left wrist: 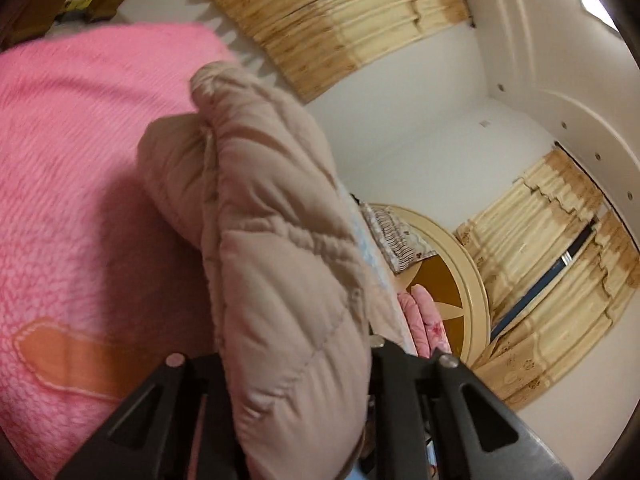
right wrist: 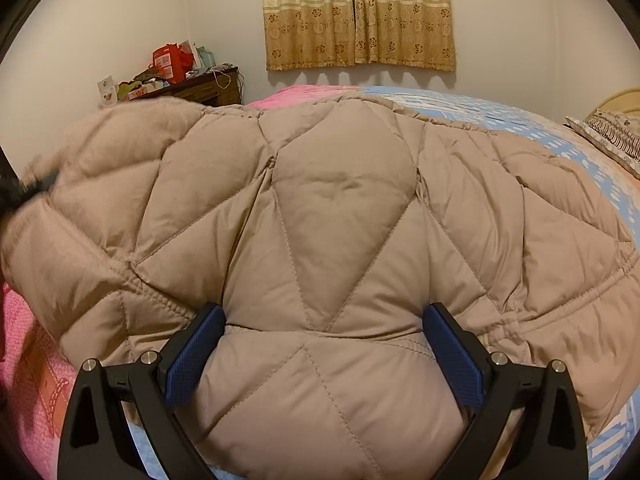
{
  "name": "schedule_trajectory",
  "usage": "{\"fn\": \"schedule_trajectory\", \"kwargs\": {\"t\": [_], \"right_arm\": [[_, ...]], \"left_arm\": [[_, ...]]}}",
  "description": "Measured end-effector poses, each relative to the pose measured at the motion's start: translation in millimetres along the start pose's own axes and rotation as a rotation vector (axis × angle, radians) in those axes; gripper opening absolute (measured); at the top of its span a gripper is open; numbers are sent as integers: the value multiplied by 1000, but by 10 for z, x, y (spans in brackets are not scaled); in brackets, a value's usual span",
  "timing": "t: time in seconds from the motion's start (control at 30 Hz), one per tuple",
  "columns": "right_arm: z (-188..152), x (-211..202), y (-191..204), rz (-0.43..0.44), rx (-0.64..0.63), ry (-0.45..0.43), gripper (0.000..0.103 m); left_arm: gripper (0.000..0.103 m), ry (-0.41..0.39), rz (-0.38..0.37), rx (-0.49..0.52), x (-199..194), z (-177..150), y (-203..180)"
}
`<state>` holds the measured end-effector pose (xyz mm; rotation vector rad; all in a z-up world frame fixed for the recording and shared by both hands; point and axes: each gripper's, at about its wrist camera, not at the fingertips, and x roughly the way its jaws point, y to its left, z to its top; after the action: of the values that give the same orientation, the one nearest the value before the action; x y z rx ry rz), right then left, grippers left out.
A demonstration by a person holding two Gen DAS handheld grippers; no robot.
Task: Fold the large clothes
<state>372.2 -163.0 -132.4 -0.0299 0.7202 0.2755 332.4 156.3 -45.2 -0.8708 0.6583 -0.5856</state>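
A beige quilted down jacket lies spread over the bed and fills most of the right wrist view. My right gripper stands at its near hem with a thick puffed fold squeezed between the blue pads, so it is shut on the jacket. In the left wrist view a bunched fold of the jacket rises out from between the black fingers. My left gripper is shut on it, rolled sideways above the pink blanket. Its pads are hidden by the fabric.
A pink fleece blanket and a blue patterned sheet cover the bed. A cluttered dark wooden desk stands in the far corner. Curtains hang on the far wall. A pillow and a cream headboard are at the bed's head.
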Motion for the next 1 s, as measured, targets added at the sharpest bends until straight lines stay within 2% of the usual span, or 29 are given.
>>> {"fn": "schedule_trajectory", "kwargs": {"t": [0.1,0.2,0.43,0.63,0.67,0.8,0.93,1.0], "right_arm": [[-4,1,-21,3,7,1,100],[2,6,-48,3,15,4,100],[13,-26,-151,47,69,-9,100],[-43,-198,-341,154,176,-63,100],[-73,-247,-396,188,203,-69,100],[-154,-335,-590,294,287,-67,100],[-271,-542,-803,352,372,-83,100],[-365,-682,-952,342,428,-101,100]], "left_arm": [[16,6,-19,50,159,71,-365],[16,24,-11,143,457,138,-690],[16,84,37,337,714,69,-1070],[16,144,38,397,946,24,-1211],[16,151,34,407,884,16,-1133],[16,190,23,453,984,-83,-1207],[16,226,65,536,1173,-236,-1355],[16,244,86,573,1270,-308,-1390]]}}
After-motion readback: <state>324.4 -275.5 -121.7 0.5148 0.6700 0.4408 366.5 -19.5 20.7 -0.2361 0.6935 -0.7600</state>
